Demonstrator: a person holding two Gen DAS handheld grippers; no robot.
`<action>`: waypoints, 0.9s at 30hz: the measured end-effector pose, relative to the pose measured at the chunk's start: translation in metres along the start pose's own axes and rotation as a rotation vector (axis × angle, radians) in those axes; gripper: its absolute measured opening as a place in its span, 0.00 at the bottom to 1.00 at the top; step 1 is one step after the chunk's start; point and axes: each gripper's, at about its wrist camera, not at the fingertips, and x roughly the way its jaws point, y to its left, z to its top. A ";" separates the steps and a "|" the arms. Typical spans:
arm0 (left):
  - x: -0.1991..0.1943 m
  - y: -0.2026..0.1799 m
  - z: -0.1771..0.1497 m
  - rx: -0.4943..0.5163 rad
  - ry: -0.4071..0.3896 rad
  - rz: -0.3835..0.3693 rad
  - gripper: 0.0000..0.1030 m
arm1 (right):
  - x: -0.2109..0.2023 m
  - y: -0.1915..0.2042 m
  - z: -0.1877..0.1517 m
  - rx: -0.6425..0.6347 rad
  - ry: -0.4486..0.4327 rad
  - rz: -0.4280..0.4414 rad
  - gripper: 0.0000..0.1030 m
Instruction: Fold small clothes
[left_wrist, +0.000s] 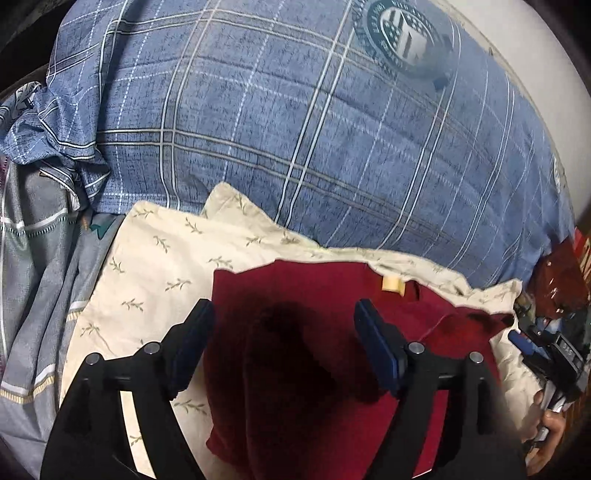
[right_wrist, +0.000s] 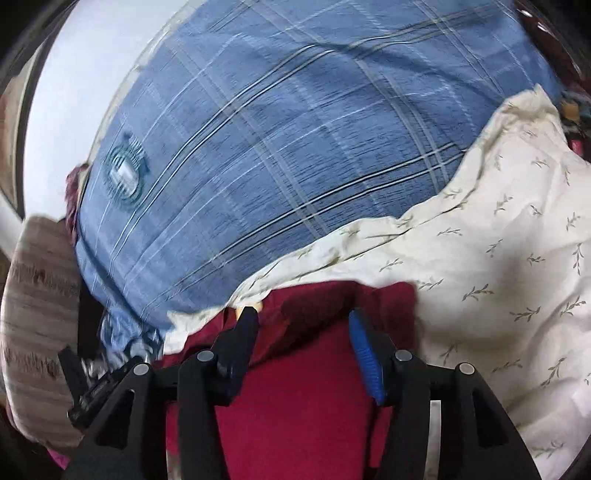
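A dark red garment (left_wrist: 314, 332) lies flat on a cream cloth with a leaf print (left_wrist: 155, 273); a small cream tag (left_wrist: 392, 285) shows at its far edge. My left gripper (left_wrist: 282, 314) hovers over the garment's middle, jaws wide apart and empty. In the right wrist view the same red garment (right_wrist: 306, 387) lies under my right gripper (right_wrist: 301, 321), which is open with its fingertips near the garment's far edge, close to the tag. The right gripper also shows at the right edge of the left wrist view (left_wrist: 546, 350), held by a hand.
A blue plaid quilt (left_wrist: 295, 129) with a round crest fills the far side, also in the right wrist view (right_wrist: 258, 166). Grey bedding (left_wrist: 37, 277) bunches at the left. A beige striped pillow (right_wrist: 40, 295) lies at the left of the right wrist view.
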 end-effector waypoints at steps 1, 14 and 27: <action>0.001 0.000 -0.001 0.004 0.003 0.002 0.75 | 0.008 0.008 -0.002 -0.045 0.032 -0.009 0.51; 0.008 0.043 0.004 -0.139 0.022 0.048 0.75 | 0.088 0.008 0.041 0.053 0.040 -0.039 0.54; -0.055 0.024 -0.047 0.016 0.069 -0.097 0.75 | 0.055 0.116 -0.079 -0.351 0.227 0.126 0.66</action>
